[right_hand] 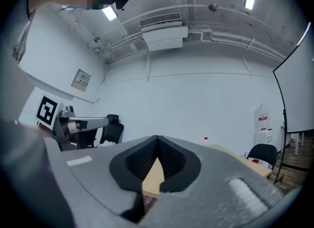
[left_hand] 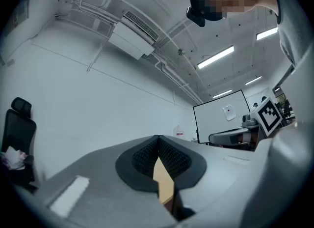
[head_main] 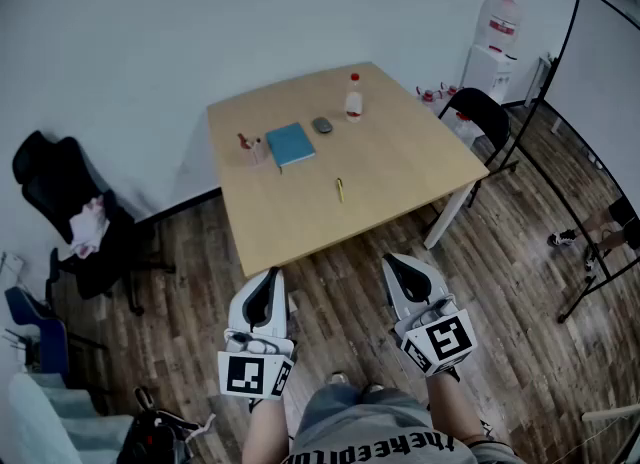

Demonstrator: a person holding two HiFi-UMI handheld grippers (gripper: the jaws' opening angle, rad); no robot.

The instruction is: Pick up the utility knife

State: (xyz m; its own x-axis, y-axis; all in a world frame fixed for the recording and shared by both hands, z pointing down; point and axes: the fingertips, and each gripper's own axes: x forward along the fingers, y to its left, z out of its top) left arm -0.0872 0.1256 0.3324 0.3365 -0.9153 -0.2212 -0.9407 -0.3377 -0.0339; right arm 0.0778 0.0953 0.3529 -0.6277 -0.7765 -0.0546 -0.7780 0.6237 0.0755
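Observation:
The utility knife (head_main: 339,189), small and yellow, lies near the middle of the light wooden table (head_main: 400,182). Both grippers hang in front of the person's body, short of the table's near edge and well away from the knife. My left gripper (head_main: 270,274) (left_hand: 158,137) is shut, pads meeting at the tips, with nothing in it. My right gripper (head_main: 392,262) (right_hand: 157,137) is shut and empty too. Through each gripper's lower gap only a sliver of tabletop (left_hand: 164,185) (right_hand: 154,178) shows.
Further back on the table lie a blue notebook (head_main: 290,144), a grey object (head_main: 322,125), a red-capped bottle (head_main: 354,98) and a small red item (head_main: 246,142). A black office chair (head_main: 60,192) stands left; another chair (head_main: 480,112), a water dispenser (head_main: 497,37) and a whiteboard (head_main: 600,82) stand right.

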